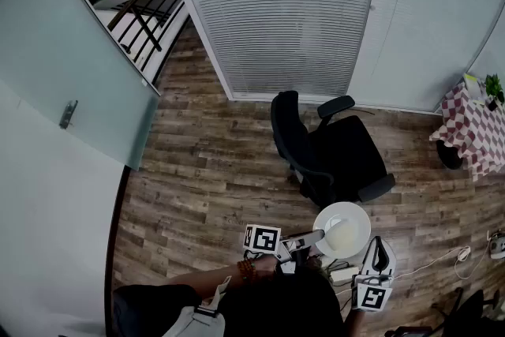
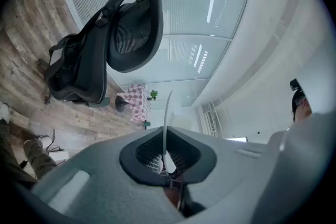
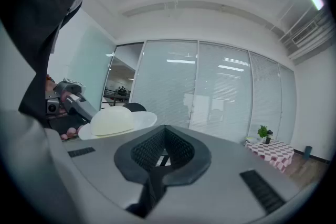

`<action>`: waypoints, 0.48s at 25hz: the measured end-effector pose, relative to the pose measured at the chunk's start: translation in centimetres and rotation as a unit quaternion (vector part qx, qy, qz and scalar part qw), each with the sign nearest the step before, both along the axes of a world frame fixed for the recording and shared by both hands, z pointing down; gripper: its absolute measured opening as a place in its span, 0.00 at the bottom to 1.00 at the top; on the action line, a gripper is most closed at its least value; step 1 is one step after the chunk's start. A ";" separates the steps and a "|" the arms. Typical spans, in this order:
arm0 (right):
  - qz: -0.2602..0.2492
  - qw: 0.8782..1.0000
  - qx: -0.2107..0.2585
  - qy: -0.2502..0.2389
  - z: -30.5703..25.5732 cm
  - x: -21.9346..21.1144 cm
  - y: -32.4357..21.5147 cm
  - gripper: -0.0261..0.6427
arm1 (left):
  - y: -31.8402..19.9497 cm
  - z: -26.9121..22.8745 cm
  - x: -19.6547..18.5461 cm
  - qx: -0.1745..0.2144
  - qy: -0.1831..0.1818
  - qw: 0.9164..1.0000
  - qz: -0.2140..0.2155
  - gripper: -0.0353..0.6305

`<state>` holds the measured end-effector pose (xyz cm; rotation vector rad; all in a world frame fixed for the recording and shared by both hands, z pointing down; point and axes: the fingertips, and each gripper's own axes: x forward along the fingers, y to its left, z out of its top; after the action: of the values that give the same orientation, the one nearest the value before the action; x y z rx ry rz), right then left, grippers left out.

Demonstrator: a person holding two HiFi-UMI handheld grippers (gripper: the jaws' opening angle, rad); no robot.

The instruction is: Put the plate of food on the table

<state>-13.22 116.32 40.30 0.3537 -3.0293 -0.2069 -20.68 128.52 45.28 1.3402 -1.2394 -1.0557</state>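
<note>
1. Steer round the black office chair (image 1: 331, 150), mid-frame.
2. Head for the red-checked cloth desk (image 1: 472, 130) at the right edge.
3. Keep the round white plate of pale food (image 1: 343, 229), lower centre, level.
4. The left tool (image 1: 309, 239) is clamped on its rim; the right tool (image 1: 377, 258), jaws together and empty, could steady it.

Floor (image 1: 197, 170): brown wooden planks, running up to the glass walls.
Office chair (image 1: 335, 154): black, stands on the floor near the middle.
Worktop (image 1: 472, 130): small, at the right edge, covered with a red and white checked cloth.
Plant (image 1: 495, 87): green, in a pot, on the worktop.
Cable (image 1: 430, 258): white, lies on the floor at the lower right.
</note>
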 end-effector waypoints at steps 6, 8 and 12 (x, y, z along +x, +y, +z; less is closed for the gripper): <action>0.040 0.999 -0.029 0.008 1.2 3.8 -2.9 0.05 | -3.9 0.2 2.0 0.000 0.005 1.000 0.031 0.07; 0.045 0.998 -0.042 0.000 1.5 4.5 -3.4 0.05 | -4.7 0.3 2.5 -0.004 0.005 0.999 0.037 0.07; 0.066 0.997 -0.039 -0.008 2.0 5.9 -4.9 0.06 | -6.7 0.5 3.2 -0.007 0.003 0.999 0.047 0.07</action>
<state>-7.34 111.43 42.30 0.5501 -3.0037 -0.0757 -17.51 121.81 45.74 1.3693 -1.1663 -0.9835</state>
